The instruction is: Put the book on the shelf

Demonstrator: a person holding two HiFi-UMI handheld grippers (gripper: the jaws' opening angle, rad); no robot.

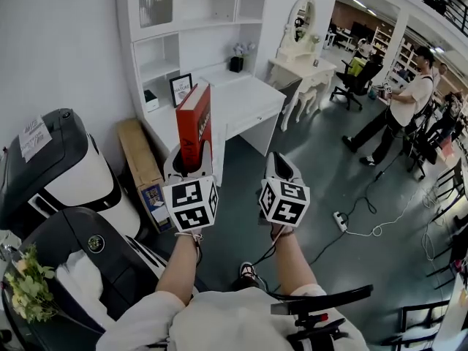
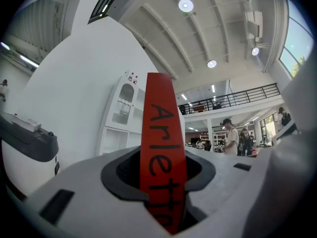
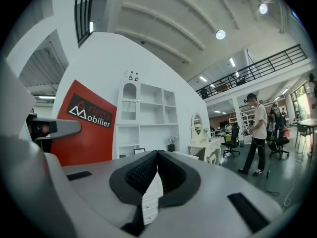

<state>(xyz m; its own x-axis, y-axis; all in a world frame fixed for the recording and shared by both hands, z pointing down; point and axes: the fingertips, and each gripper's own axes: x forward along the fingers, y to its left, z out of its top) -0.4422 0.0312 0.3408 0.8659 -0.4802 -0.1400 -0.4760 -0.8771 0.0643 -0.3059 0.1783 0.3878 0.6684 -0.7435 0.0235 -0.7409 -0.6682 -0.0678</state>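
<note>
The left gripper (image 1: 190, 161) was clamped on the lower end of a red book (image 1: 194, 126), which stood upright between its jaws, spine facing the gripper's camera. The book was held in the air in front of the white desk (image 1: 245, 97), apart from the white shelf (image 1: 191, 20) above it and not yet on it. Just beside it, the right gripper (image 3: 157, 155) had its jaws closed together on nothing.
</note>
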